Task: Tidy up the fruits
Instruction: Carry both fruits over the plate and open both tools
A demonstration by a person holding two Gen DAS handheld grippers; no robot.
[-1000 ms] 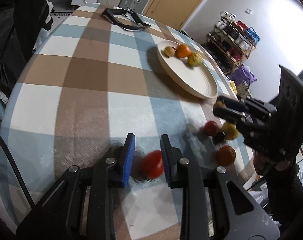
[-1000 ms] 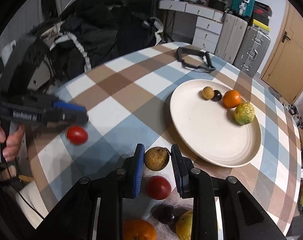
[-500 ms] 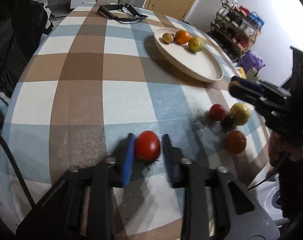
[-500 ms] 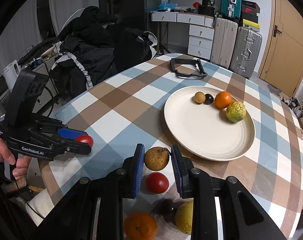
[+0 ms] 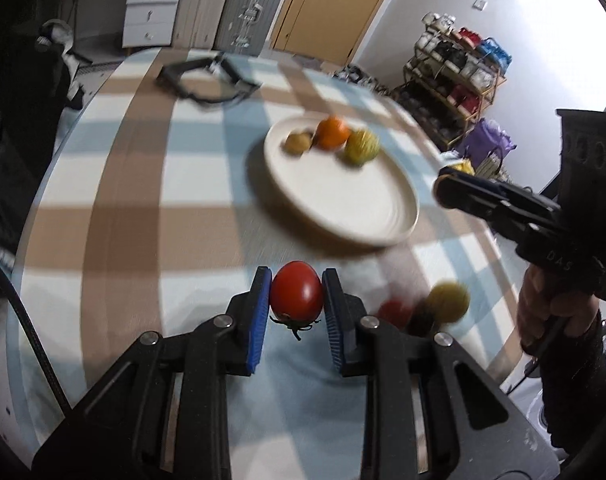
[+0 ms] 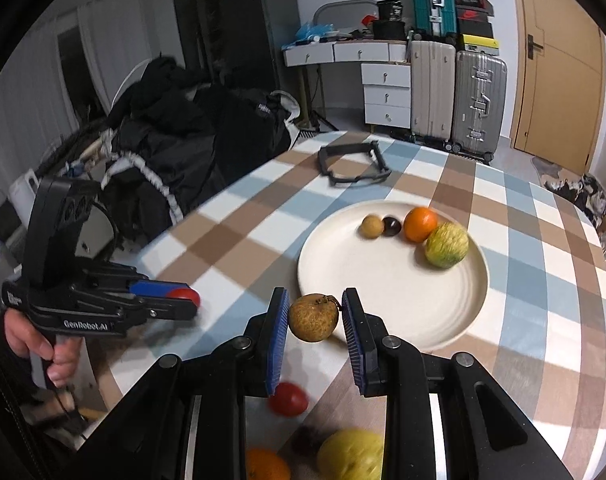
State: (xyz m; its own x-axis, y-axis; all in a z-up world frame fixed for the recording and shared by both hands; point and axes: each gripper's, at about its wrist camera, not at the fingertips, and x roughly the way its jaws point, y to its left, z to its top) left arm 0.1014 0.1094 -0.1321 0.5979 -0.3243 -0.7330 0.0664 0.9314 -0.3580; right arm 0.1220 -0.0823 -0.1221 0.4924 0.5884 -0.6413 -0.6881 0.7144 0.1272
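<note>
I have the left gripper [image 5: 296, 295] pinching a smooth, round red tomato [image 5: 297, 292] across its middle, lifted clear of the checked tablecloth [image 5: 143, 184]. It looks soft-skinned and slippery, so I judge a light squeeze safest. My right gripper [image 6: 313, 316] clamps a rough brown pear [image 6: 313, 317] above the cream plate's [image 6: 383, 300] near rim; it seems firmer.

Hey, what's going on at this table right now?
A person is sorting fruit with two handheld grippers. The left gripper is shut on a red tomato, the right gripper on a brown russet fruit. Four fruits already sit on the cream plate; a few others remain on the checked tablecloth.
</note>
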